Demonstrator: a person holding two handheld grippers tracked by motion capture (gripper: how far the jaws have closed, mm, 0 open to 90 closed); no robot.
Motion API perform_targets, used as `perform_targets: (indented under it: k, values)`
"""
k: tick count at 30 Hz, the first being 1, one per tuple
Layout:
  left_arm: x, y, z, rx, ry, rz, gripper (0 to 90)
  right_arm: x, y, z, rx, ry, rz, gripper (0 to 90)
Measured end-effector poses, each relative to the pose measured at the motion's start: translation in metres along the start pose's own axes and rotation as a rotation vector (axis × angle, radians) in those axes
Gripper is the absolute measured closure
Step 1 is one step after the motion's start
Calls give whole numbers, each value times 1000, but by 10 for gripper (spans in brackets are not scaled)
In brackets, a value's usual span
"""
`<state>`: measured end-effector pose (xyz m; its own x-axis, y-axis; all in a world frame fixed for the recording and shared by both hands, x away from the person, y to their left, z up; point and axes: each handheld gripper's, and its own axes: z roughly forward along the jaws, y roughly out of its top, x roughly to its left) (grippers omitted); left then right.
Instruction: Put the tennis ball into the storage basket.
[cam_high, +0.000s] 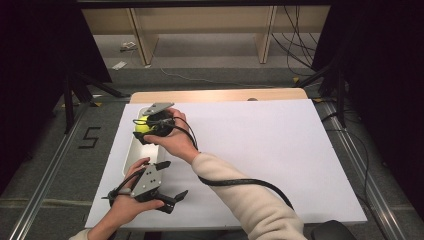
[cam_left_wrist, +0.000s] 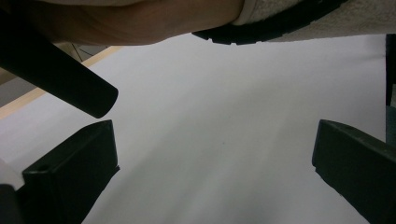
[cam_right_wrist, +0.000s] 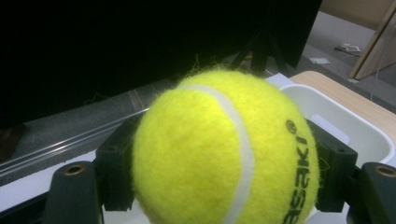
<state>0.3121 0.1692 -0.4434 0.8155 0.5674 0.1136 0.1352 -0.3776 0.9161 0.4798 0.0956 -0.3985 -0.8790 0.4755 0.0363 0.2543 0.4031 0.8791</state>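
A yellow tennis ball (cam_high: 143, 125) (cam_right_wrist: 224, 154) sits between the jaws of my right gripper (cam_high: 146, 128), which is shut on it above the far end of a white tray (cam_high: 131, 150) at the table's left. The tray's rim (cam_right_wrist: 345, 116) lies just behind the ball in the right gripper view. My left gripper (cam_high: 172, 186) rests near the front left of the white tabletop, jaws spread wide with nothing between them (cam_left_wrist: 215, 163); its fingers (cam_left_wrist: 70, 172) frame bare white surface.
The person's right forearm in a cream sleeve (cam_high: 240, 195) crosses the table with a black cable (cam_high: 235, 182) along it. The wooden table edge (cam_high: 220, 95) lies at the back. Dark stands and cables flank the table on the floor.
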Motion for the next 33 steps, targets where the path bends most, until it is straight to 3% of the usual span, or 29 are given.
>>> perform_targets:
  k: [33]
  values:
    - [0, 0, 0, 3, -6, 5, 0, 3, -2, 7, 8, 8, 12, 269]
